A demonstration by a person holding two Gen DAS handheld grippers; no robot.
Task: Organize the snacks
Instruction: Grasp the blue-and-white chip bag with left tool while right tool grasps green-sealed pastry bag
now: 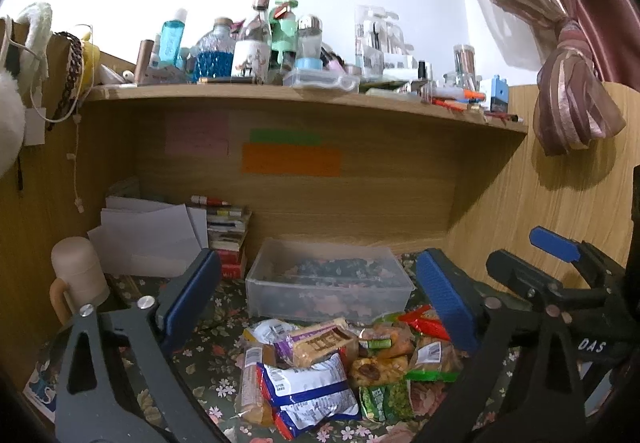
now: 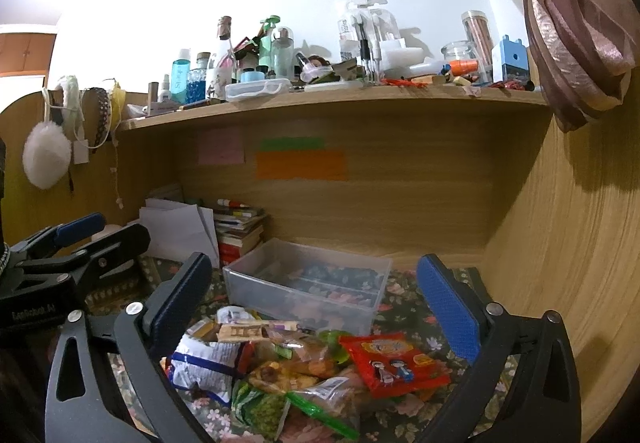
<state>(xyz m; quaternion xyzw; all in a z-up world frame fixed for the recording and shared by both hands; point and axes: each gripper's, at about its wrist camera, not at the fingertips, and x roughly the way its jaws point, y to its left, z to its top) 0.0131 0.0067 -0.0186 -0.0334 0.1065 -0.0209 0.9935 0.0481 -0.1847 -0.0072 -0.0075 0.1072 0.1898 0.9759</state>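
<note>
A pile of snack packets (image 1: 340, 363) lies on the floral tablecloth, just in front of a clear plastic box (image 1: 320, 303). It holds a blue-and-white packet (image 1: 304, 387), a green packet (image 1: 386, 401) and, in the right wrist view, a red packet (image 2: 394, 361). My left gripper (image 1: 320, 263) is open, and its blue pads stand wide on either side of the pile with nothing between them. My right gripper (image 2: 316, 267) is open over the same pile (image 2: 300, 363), in front of the box (image 2: 280, 295). Each gripper shows in the other's view: right gripper (image 1: 528, 255), left gripper (image 2: 104, 233).
A wooden shelf (image 1: 304, 99) crowded with bottles and jars hangs above the desk. Books (image 1: 230, 239) and loose papers (image 1: 148, 239) stand at the back left beside a beige cup (image 1: 78, 271). A wooden side panel (image 2: 560, 243) and a pink curtain (image 2: 576, 23) close the right side.
</note>
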